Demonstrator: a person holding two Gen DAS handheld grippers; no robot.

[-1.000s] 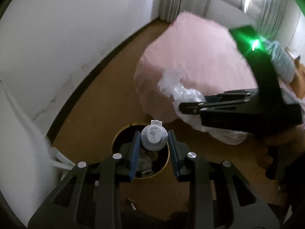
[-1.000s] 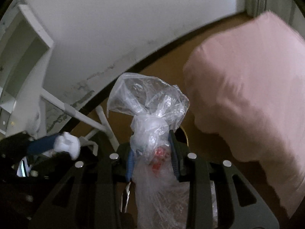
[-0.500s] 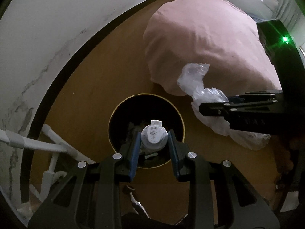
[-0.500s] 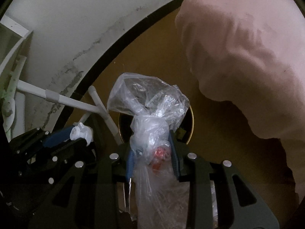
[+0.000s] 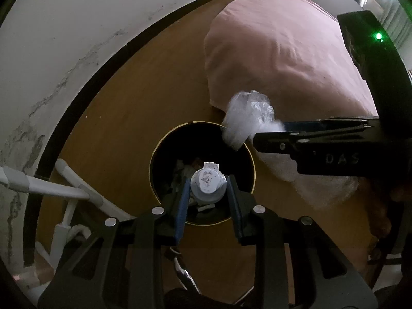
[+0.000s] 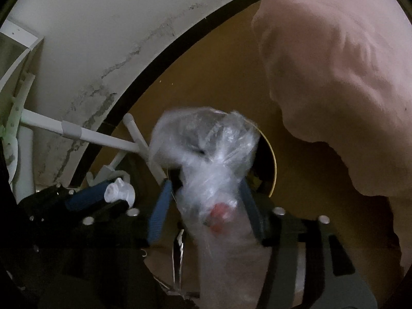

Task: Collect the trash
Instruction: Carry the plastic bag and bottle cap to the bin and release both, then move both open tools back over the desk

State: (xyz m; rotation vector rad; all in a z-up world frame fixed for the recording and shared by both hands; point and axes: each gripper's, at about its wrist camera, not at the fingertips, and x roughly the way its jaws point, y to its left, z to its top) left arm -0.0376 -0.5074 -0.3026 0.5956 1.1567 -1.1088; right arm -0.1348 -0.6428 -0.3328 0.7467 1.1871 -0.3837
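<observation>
The small white bottle [image 5: 208, 186] sat clamped between the blue pads [image 5: 180, 211] of the left gripper [image 5: 207, 200], cap end toward the camera, its round grey-white top flecked with dark specks and a small square tab sticking up at the far edge. It hung directly over the mouth of the round bin [image 5: 159, 154] — a dark cylinder with a thin yellow rim standing on the wooden floor [image 5: 123, 118], with crumpled scraps dimly visible at the bottom.

The clear plastic bag [image 6: 206, 154] was in the right gripper [image 6: 206, 203], bunched and knotted, something red showing through the film low down. The blue pads [image 6: 159, 211] stood spread on either side of it, wider than the bag where it passed between them, and the motion blur made it hard to tell whether they touched the film. In the left wrist view the bag's puffed top [image 5: 247, 118] overlapped the bin's far-right rim, with the right gripper's black body [image 5: 322, 144] reaching in from the right.

In the right wrist view the bin's yellow rim [image 6: 273, 159] showed behind the bag, and the left gripper with the bottle [image 6: 119, 193] appeared at lower left.

Beside the bin lay a pink duvet [image 5: 283, 51] on a bed, its corner hanging near the rim. White tubular furniture legs [image 5: 51, 188] stood to the left, against a stained white wall [image 5: 64, 38] with a dark skirting board — cracks ran along its lower part.
</observation>
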